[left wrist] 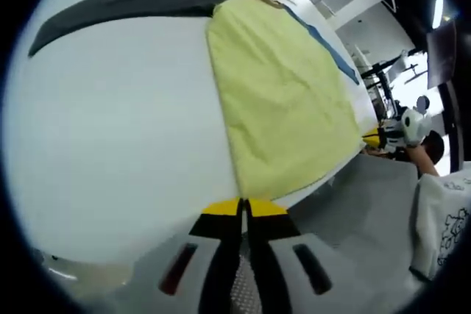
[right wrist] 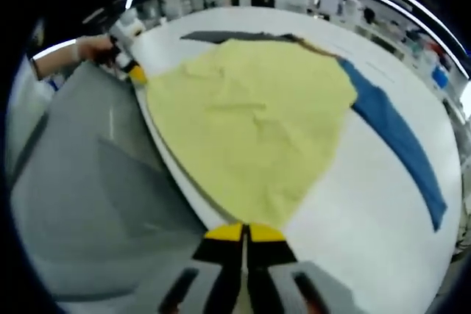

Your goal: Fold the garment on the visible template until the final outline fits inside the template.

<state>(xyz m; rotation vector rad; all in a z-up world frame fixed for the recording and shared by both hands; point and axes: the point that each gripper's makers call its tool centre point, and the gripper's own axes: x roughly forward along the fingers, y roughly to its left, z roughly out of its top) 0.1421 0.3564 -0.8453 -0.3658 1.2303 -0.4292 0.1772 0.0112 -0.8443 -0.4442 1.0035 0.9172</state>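
Yellow garment (left wrist: 283,93) corners pinched in each closed hand-held gripper: left (left wrist: 243,209), right (right wrist: 244,232).

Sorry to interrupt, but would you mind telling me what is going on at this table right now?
A person is folding a yellow garment on a white table using two handheld claws. The left claw and the right claw are each shut on the garment's near edge, at opposite corners by the table's edge. A dark strip and a blue strip lie on the table at the garment's sides. The garment lies spread out, not yet folded small.
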